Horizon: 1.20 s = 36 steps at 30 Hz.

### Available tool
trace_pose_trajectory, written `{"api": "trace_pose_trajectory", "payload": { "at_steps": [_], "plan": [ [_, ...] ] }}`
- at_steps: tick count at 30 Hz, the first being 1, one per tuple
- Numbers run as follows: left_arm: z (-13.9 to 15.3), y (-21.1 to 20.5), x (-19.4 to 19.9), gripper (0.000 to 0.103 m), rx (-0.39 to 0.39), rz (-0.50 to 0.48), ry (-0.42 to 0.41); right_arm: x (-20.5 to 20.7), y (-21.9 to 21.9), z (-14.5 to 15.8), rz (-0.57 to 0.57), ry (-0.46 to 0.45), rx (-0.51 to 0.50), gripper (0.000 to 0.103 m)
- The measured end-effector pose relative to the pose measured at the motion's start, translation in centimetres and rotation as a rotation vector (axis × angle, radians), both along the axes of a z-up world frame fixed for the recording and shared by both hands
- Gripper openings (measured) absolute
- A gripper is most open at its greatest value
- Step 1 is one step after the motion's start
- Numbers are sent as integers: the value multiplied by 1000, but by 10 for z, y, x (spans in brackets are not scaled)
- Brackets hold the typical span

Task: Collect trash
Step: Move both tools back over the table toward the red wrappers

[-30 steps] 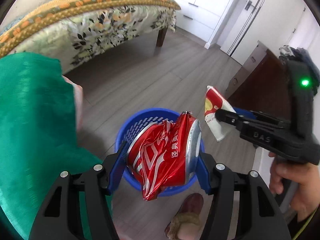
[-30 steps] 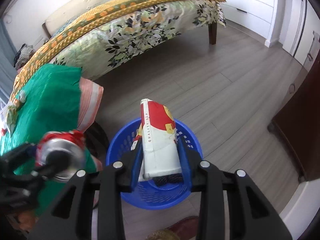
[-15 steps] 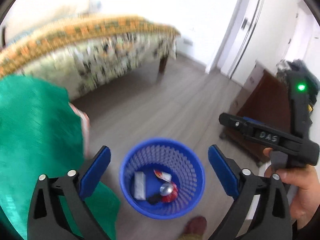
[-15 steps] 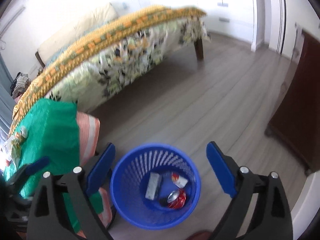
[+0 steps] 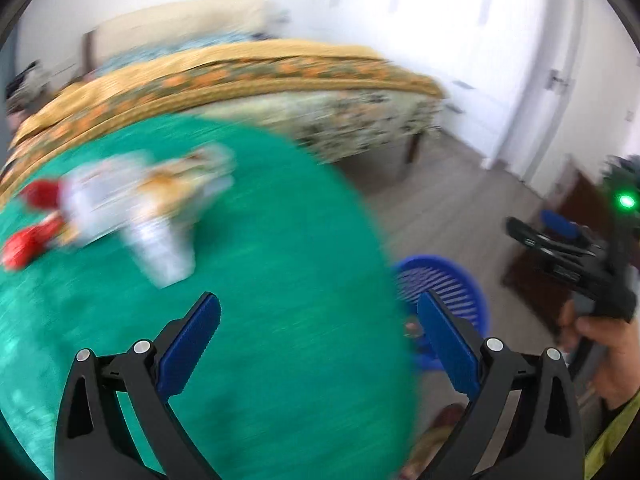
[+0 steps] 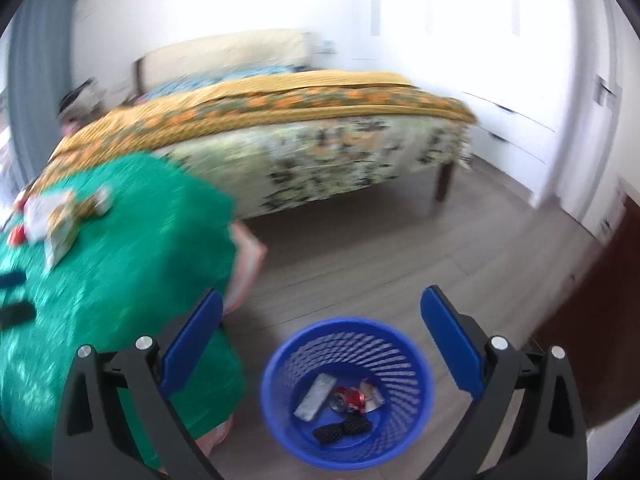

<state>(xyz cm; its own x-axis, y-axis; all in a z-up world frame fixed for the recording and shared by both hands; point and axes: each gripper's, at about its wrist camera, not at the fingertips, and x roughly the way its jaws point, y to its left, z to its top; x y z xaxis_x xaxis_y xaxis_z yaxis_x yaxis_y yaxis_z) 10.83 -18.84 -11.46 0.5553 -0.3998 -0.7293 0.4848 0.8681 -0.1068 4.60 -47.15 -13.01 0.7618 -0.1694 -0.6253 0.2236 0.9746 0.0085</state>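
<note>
Right wrist only: crushed can (image 6: 350, 397) inside blue basket (image 6: 416, 424).

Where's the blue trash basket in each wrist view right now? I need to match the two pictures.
Left wrist view: the blue basket sits right of centre, partly hidden behind the green tablecloth and one finger of the left gripper.
Right wrist view: the basket stands low in the middle, in full view on the floor, trash inside.
Shared landmark: the bed, with its orange-patterned cover.
</note>
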Motion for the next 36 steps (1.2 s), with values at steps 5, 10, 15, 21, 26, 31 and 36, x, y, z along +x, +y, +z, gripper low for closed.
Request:
{"api": "trace_pose_trajectory", "payload": {
  "at_steps": [5, 10, 15, 21, 26, 31, 36],
  "plan": [
    [-2, 99, 11, 98, 43, 151, 31, 5, 84, -10, 185, 36, 67, 97],
    [-8, 171, 25, 98, 112, 238, 17, 14, 173, -6, 353, 79, 85, 97],
    [-17, 216, 39, 98, 140, 290, 27, 35, 232, 1, 421, 124, 91, 97],
    [-37, 232, 54, 98, 168, 280, 83, 69, 286, -8, 451, 183, 59, 97],
    [-39, 231, 55, 98, 157, 270, 88, 90, 307, -22, 434, 213, -7, 97],
    [-41, 232, 55, 98, 159, 269, 87, 94, 309, -35, 426, 244, -12, 97],
    [-41, 231, 55, 98, 160, 269, 86, 93, 308, -36, 424, 244, -3, 98]
  ]
}}
